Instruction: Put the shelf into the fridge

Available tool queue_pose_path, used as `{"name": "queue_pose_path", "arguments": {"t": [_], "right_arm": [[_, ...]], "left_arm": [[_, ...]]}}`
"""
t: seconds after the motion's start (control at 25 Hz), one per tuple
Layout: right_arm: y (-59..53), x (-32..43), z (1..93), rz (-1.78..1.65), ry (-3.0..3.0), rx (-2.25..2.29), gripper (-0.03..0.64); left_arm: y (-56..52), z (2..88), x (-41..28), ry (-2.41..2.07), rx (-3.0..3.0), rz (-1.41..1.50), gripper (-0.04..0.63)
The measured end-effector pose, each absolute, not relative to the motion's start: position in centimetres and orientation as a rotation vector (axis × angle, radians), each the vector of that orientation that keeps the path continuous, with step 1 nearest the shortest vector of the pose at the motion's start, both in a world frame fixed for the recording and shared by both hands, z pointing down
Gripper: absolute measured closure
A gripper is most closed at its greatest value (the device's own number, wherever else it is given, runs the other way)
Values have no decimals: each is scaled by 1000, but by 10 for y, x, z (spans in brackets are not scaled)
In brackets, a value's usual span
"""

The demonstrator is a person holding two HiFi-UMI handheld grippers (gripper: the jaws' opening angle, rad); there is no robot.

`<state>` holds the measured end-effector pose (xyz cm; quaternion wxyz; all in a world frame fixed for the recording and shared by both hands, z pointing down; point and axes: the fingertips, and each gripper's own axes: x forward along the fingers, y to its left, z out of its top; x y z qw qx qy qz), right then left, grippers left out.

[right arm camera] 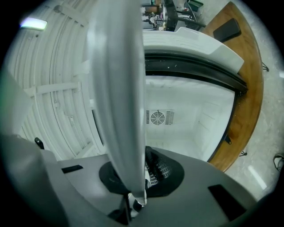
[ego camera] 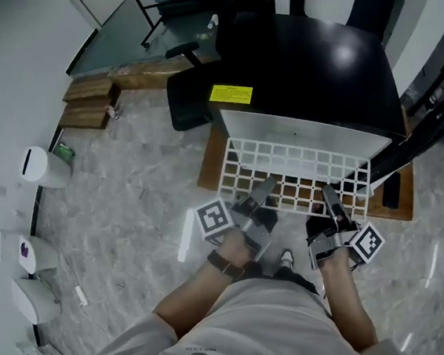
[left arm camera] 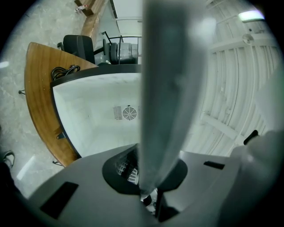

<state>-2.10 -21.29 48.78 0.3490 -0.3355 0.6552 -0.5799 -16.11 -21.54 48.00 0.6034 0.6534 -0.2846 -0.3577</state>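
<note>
A white wire shelf (ego camera: 292,169) is held level in front of a black mini fridge (ego camera: 312,61), its far edge at the fridge's open white cavity (left arm camera: 97,119). On the shelf's near edge, left of the middle, my left gripper (ego camera: 264,190) is shut. Further right along that edge my right gripper (ego camera: 331,201) is shut as well. In the left gripper view the shelf's rim (left arm camera: 166,88) runs up between the jaws, as a blurred bar. The right gripper view has the same rim (right arm camera: 117,88), with the cavity (right arm camera: 191,124) and its fan vent (right arm camera: 156,117) behind it.
The fridge stands on a wooden board (ego camera: 211,166) on a marble floor. A black office chair (ego camera: 193,93) and wooden pallets (ego camera: 91,100) lie to the far left. White bins (ego camera: 43,166) line the left wall. A black flat object (ego camera: 391,190) lies on the board's right end.
</note>
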Motion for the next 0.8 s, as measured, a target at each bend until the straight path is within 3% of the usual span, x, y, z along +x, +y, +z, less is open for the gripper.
{"name": "queue_pose_path", "arguments": {"t": [0.8], "right_arm": [[-226,-22,492,-1470,1684,-895,569]], "left_arm": [[-231,489,-160,-613,1473,-805,566]]}}
